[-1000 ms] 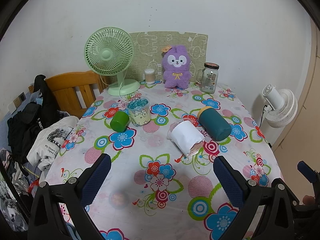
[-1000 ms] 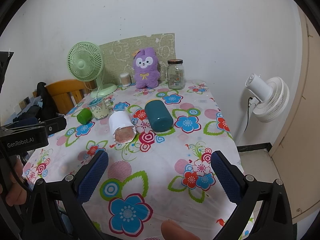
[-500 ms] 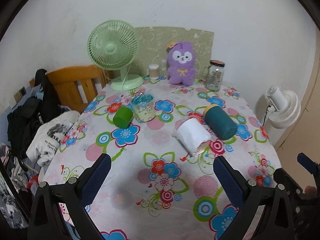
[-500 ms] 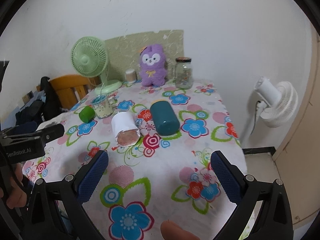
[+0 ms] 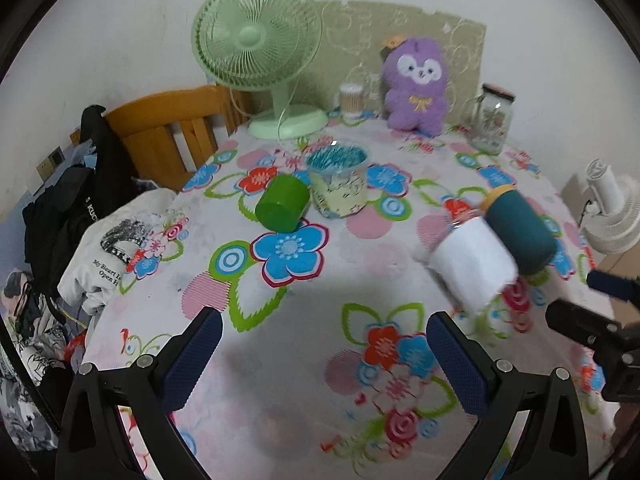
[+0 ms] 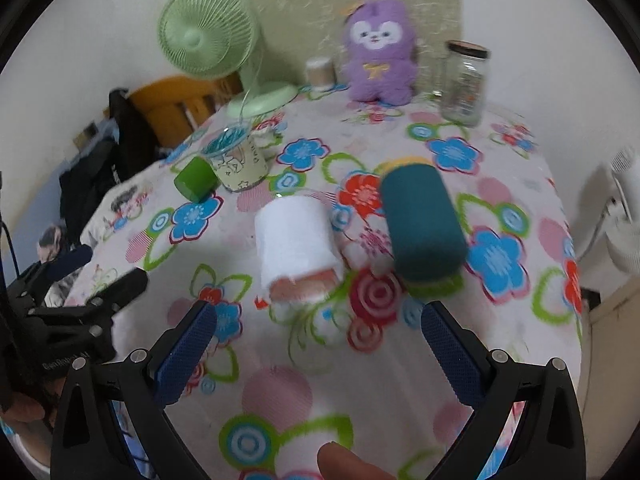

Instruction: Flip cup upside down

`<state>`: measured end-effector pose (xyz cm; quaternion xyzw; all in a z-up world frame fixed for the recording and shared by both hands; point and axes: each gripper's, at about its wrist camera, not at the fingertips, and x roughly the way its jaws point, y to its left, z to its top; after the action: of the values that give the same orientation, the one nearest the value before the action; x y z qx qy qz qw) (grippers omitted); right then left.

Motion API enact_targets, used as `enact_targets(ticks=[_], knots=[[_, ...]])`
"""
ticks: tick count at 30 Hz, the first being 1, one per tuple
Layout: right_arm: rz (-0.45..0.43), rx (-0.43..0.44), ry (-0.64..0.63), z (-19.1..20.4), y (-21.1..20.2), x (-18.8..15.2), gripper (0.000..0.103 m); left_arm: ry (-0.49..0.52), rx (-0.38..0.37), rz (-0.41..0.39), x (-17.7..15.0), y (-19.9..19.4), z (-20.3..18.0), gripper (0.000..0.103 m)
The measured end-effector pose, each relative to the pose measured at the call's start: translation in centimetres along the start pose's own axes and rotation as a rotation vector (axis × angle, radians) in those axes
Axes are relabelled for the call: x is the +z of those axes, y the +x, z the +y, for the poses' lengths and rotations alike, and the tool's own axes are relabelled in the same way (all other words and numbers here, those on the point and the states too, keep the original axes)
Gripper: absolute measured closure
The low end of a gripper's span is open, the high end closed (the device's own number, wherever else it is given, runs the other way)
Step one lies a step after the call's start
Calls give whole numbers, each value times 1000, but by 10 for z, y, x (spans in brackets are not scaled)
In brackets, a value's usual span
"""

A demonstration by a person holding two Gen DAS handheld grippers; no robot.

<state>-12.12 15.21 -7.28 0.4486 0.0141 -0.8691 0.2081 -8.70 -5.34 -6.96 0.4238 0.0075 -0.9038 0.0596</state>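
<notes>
White and lying on its side, the cup (image 6: pixel 295 240) sits mid-frame in the right wrist view, pinkish mouth facing the camera, just left of a teal tumbler (image 6: pixel 422 222) also on its side. Both rest on the floral tabletop (image 6: pixel 280 396). The right gripper (image 6: pixel 318 344) hovers low before the cup, fingers spread, empty. The left gripper (image 5: pixel 322 354) is level over the tabletop, fingers equally wide apart; a green cup (image 5: pixel 283 208) lies beyond, upper left of centre.
</notes>
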Motion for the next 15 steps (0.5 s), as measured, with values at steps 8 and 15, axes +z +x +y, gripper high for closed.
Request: enact_targets(ticks=[8, 15], knots=[[82, -9, -128, 26, 52, 35, 0, -18, 1, 78, 3, 40, 12, 0], [135, 12, -179, 32, 85, 47, 4, -42, 1, 106, 3, 55, 23, 0]])
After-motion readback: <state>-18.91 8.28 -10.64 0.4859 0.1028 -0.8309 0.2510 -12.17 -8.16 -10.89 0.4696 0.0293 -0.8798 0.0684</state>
